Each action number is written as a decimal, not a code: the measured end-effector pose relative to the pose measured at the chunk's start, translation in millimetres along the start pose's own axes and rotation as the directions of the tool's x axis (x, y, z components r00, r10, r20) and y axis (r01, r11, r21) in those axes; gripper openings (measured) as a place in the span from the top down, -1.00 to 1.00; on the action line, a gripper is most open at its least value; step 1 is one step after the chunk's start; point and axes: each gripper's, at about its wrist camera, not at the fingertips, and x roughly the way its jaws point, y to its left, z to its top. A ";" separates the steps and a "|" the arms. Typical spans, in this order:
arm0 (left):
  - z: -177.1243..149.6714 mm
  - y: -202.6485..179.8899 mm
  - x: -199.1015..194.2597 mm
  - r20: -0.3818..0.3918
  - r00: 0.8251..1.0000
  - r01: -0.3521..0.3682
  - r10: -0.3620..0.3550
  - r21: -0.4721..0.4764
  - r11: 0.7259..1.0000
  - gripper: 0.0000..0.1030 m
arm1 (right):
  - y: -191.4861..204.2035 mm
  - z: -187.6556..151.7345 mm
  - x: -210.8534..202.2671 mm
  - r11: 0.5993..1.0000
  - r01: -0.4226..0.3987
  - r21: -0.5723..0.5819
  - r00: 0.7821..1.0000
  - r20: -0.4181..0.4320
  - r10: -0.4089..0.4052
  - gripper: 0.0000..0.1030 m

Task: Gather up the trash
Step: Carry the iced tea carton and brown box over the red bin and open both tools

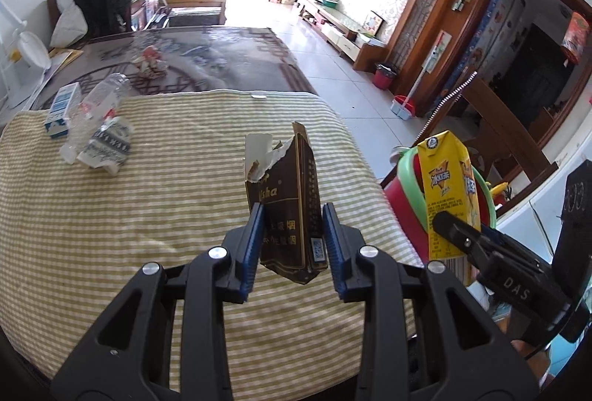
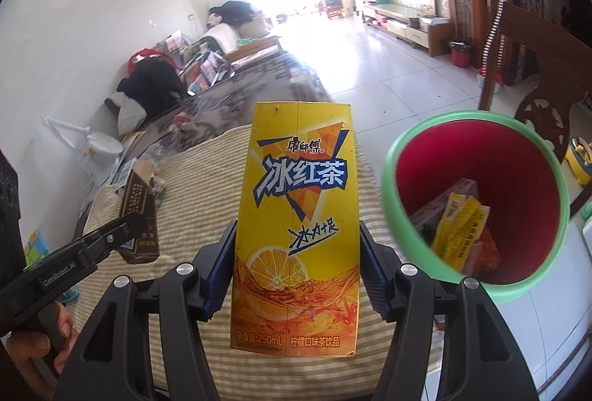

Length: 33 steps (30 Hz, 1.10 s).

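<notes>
My left gripper (image 1: pixel 293 245) is shut on a torn brown cigarette pack (image 1: pixel 286 201), held upright above the striped cloth (image 1: pixel 148 216). My right gripper (image 2: pixel 298 268) is shut on a yellow iced-tea carton (image 2: pixel 298 227); the same carton (image 1: pixel 449 194) shows at the right of the left wrist view. A red bin with a green rim (image 2: pixel 477 201) stands just right of the carton and holds several wrappers. In the left wrist view the bin (image 1: pixel 403 186) sits beyond the table's right edge. A crushed clear bottle (image 1: pixel 92 116), a crumpled wrapper (image 1: pixel 107 145) and a small blue-white box (image 1: pixel 63 108) lie at the cloth's far left.
A dark patterned table top (image 1: pixel 207 57) with a small figurine (image 1: pixel 150 62) lies beyond the cloth. A wooden chair (image 2: pixel 547 75) stands behind the bin. A white desk lamp (image 2: pixel 100 142) stands at the table's left. A tiled floor (image 1: pixel 351 68) stretches to the right, with a small red bin (image 1: pixel 384 75) far off.
</notes>
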 end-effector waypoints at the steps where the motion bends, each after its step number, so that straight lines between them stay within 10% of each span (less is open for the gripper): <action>1: 1.1 -5.4 1.8 -0.002 1.000 0.006 -0.006 0.008 1.000 0.41 | -9.3 2.3 -2.1 1.000 0.015 0.017 1.000 0.008 -0.015 -0.13; 16: 8.4 -62.7 35.6 -0.057 0.987 0.154 -0.149 0.087 0.984 0.41 | -106.1 29.3 3.7 0.949 0.286 0.132 0.957 0.016 -0.290 -0.24; 20: 10.9 -85.7 46.6 -0.088 0.973 0.224 -0.214 0.120 0.967 0.41 | -120.5 25.8 -15.5 0.925 0.322 0.203 0.936 0.077 -0.343 -0.65; 33: 18.7 -173.8 105.4 -0.247 0.915 0.374 -0.320 0.218 0.901 0.41 | -172.2 -17.6 -76.8 0.830 0.380 0.407 0.880 0.117 -0.460 -0.71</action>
